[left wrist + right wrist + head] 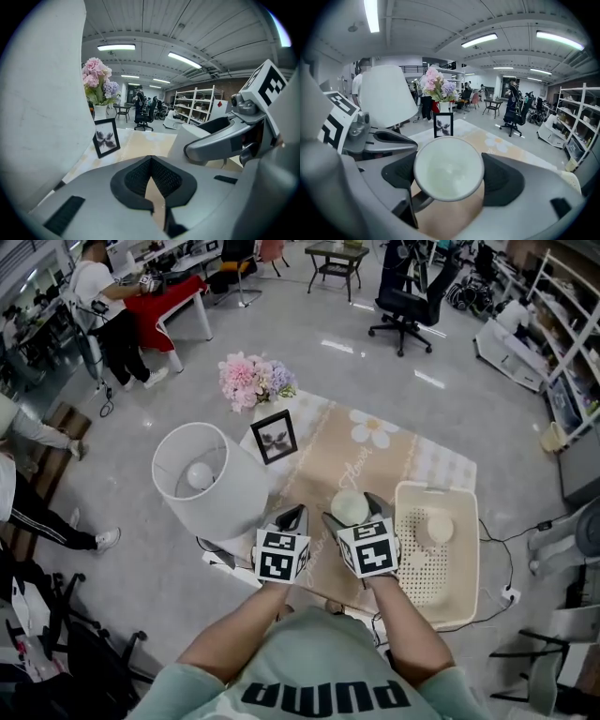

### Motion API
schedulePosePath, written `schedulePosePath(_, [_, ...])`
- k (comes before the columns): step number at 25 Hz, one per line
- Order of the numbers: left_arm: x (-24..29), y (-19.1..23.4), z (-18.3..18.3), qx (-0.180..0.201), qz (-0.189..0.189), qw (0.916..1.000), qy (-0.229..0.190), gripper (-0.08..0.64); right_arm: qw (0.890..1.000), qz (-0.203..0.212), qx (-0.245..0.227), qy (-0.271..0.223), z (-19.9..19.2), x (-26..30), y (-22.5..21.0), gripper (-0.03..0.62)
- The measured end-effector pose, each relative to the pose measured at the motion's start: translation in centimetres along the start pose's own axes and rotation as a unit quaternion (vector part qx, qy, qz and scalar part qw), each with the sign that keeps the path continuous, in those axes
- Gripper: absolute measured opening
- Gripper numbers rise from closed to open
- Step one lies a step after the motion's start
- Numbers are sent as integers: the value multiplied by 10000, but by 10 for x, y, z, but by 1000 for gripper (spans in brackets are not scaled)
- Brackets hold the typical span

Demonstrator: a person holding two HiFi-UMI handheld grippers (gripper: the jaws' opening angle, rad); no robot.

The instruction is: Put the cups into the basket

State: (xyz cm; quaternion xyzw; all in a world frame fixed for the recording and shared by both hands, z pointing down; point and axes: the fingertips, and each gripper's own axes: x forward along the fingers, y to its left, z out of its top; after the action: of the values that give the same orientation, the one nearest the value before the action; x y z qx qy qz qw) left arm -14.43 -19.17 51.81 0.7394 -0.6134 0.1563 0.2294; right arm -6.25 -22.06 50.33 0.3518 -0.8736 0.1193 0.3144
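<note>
Currently the cup (449,168) is clamped in the right gripper (353,512), with a dark pad pressed to each side of it. It's a plain, pale greenish-white cup with a smooth matte surface and a thin rim. Its round face is turned straight at the right gripper view's camera. I can't tell if that face is the mouth or the base. No print or pattern visible.

In the head view the cup sits over the beige flower-print tablecloth (323,460), just left of the basket's near wall and outside it. Can't tell if it's resting on the cloth or lifted.

A second cup (435,526) of the same pale colour is already inside the basket (469,554), toward its far end on the perforated floor. The basket is cream plastic, rectangular, at the table's right edge.

The left gripper (297,511) is just beside the right one. Its jaws are closed on each other with nothing between the pads, only tablecloth showing under them.

Further left is a table lamp (211,479) with a white shade, close to the left gripper. Beyond it are a black picture frame (274,436), upright, and a pink and lilac flower bouquet (253,381) at the far corner.
</note>
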Motion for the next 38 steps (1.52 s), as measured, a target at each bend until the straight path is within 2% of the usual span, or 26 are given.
schedulePosePath(13, [-21,-51,-8,205,-629,9978,-75,5,9990,-306,239,-205,-23,-75,12,393])
schedulePosePath(21, [-14,-103,-7,538,-1138,9920,-17,5,9936,-836,688,-320,-51,-121,-24,393])
schedulePosePath(31, [4,-162,-14,908,-1698,9812,97,5,9809,-1545,1140,-313,-95,-167,-73,393])
schedulePosePath(35, [10,-178,-13,1004,-1810,9782,151,5,9790,-1621,1216,-211,-109,-174,-85,393])
schedulePosePath(38, [15,-186,-12,1030,-1844,9773,180,5,9809,-1531,1197,-107,-119,-172,-89,393])
